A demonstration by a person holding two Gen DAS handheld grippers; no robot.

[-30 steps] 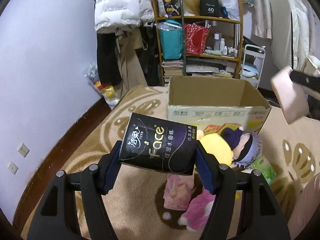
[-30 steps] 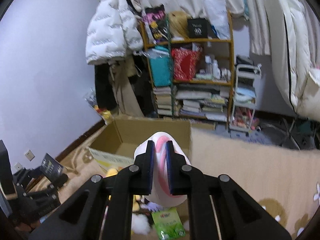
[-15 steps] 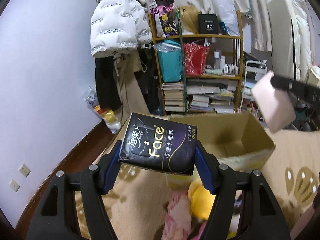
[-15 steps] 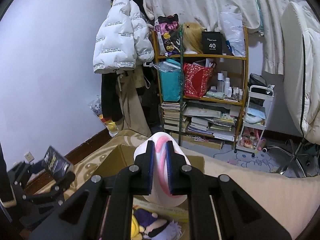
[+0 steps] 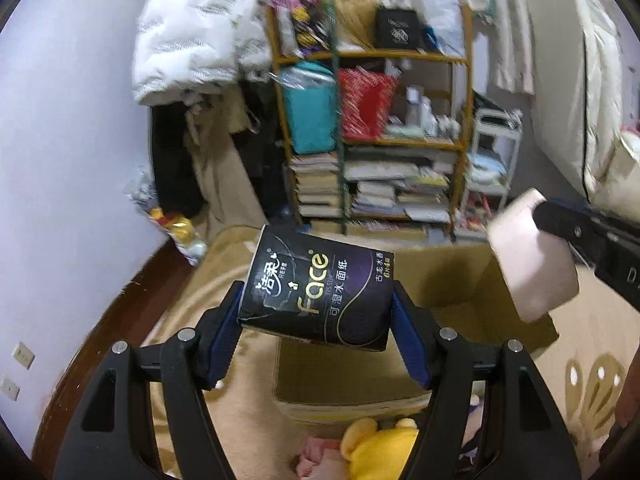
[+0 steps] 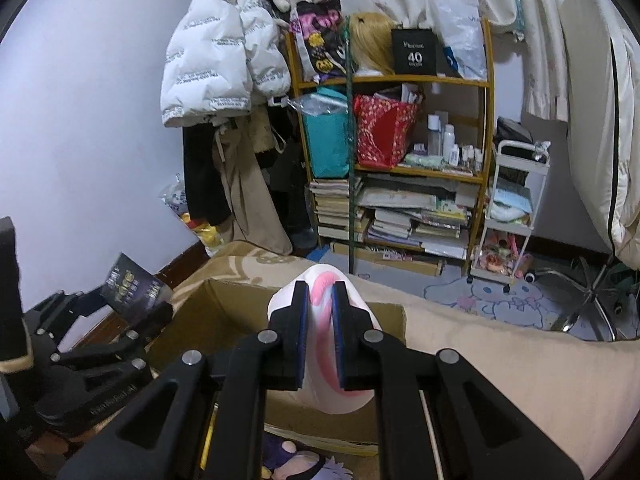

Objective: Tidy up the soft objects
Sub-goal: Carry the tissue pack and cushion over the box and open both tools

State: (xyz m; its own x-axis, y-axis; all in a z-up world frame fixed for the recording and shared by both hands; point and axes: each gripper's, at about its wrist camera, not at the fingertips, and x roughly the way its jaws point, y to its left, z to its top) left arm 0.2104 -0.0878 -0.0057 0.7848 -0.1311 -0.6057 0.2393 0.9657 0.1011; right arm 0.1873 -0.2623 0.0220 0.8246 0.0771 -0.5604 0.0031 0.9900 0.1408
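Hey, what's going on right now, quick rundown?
Left gripper clamps tissue pack. Right gripper pinches pink-white pack. Both above open cardboard box. Nothing blocking.

home bedroom | cluttered bookshelf (image 6: 394,160) | hanging puffer jacket (image 6: 220,56) | carpet (image 5: 240,380)

Around one open box (image 5: 472,300) the count ran as follows. Two grippers were up: the left (image 5: 318,322) and the right (image 6: 320,312), each above the box. One dark tissue pack (image 5: 320,292) and one pink-and-white soft thing (image 6: 320,344) hung over it. In front of the box lay one yellow plush (image 5: 380,448), one pink plush (image 5: 320,460) and one purple-haired doll (image 6: 296,466), perhaps more out of frame. Behind the box stood one shelf (image 6: 400,168), one white cart (image 6: 516,208) and one white jacket (image 6: 220,64).
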